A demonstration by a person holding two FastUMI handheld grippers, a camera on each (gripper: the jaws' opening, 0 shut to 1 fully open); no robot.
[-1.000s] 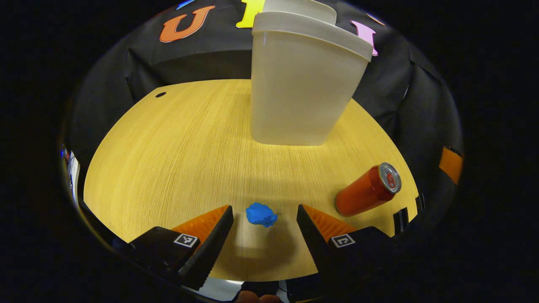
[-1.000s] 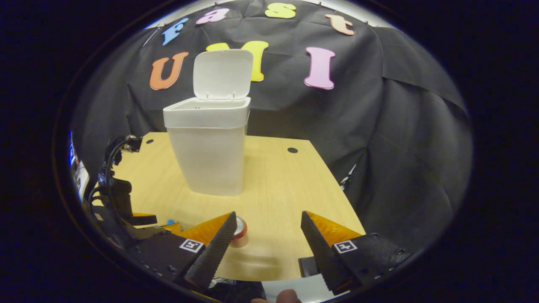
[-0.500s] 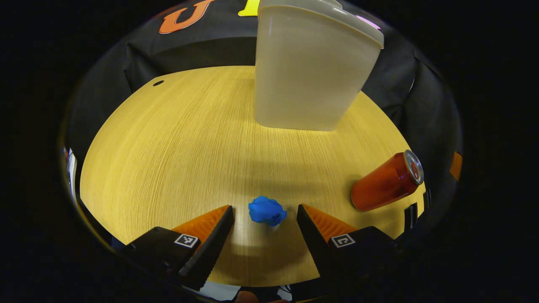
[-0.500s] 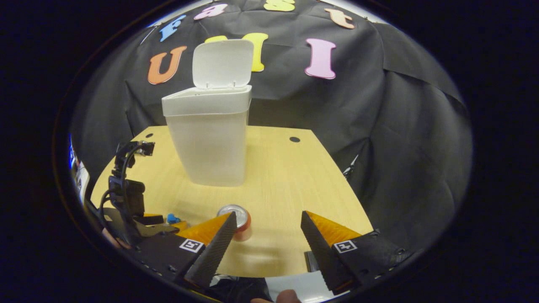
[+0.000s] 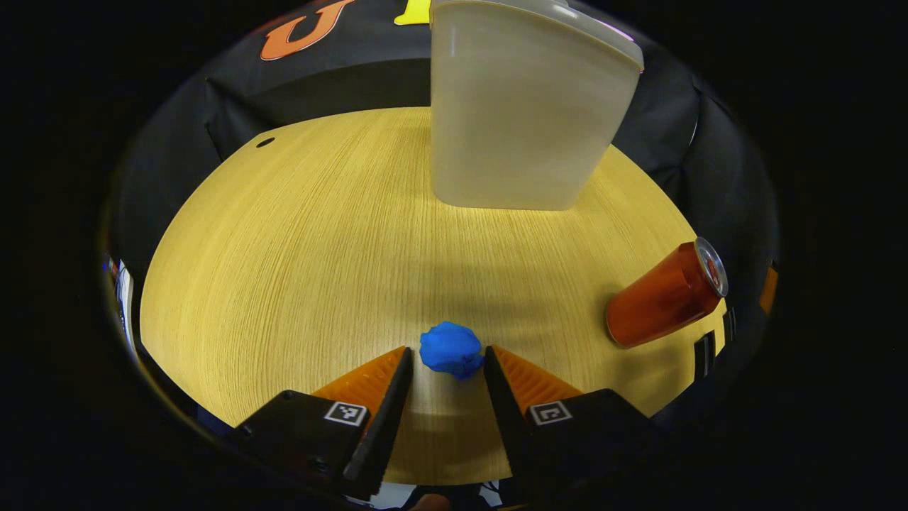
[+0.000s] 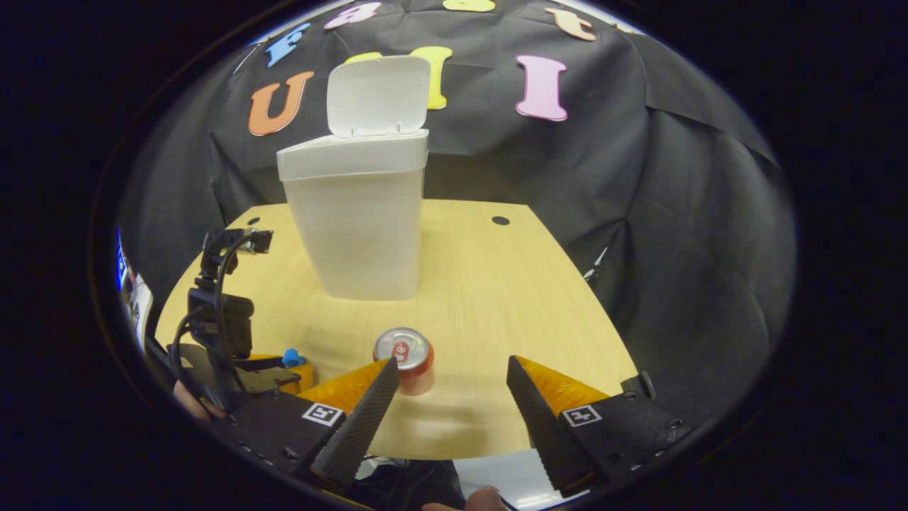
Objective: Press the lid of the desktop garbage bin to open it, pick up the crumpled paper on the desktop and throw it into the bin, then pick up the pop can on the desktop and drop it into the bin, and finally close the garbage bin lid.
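**Left gripper brackets the paper ball, bin already open**

Starting on the left: the left gripper (image 5: 443, 355) sits low over the desktop (image 5: 298, 248) with the crumpled paper (image 5: 451, 349) dead ahead, right between its two fingertips. The jaws are partly open, the gap barely wider than the ball, and a thin sliver of space seems to remain on each side, so I would not call it a grip yet. The ball is a roundish lump with no real long axis, so the approach angle hardly matters; what counts is that it lies centred in the gap. A simple squeeze looks like the next call.

Moving across: the garbage bin (image 6: 355, 227) stands upright at the back of the desk, its lid (image 6: 376, 96) flipped up, so the drop path is ready. The paper is well apart from it, out towards the front edge.

Further right: the pop can (image 6: 404, 358) stands upright just ahead of the right gripper (image 6: 447, 369), close beside its left fingertip rather than centred. That gripper's jaws are spread wide and hold nothing. It is clearly the nearer one for the can when that turn comes.
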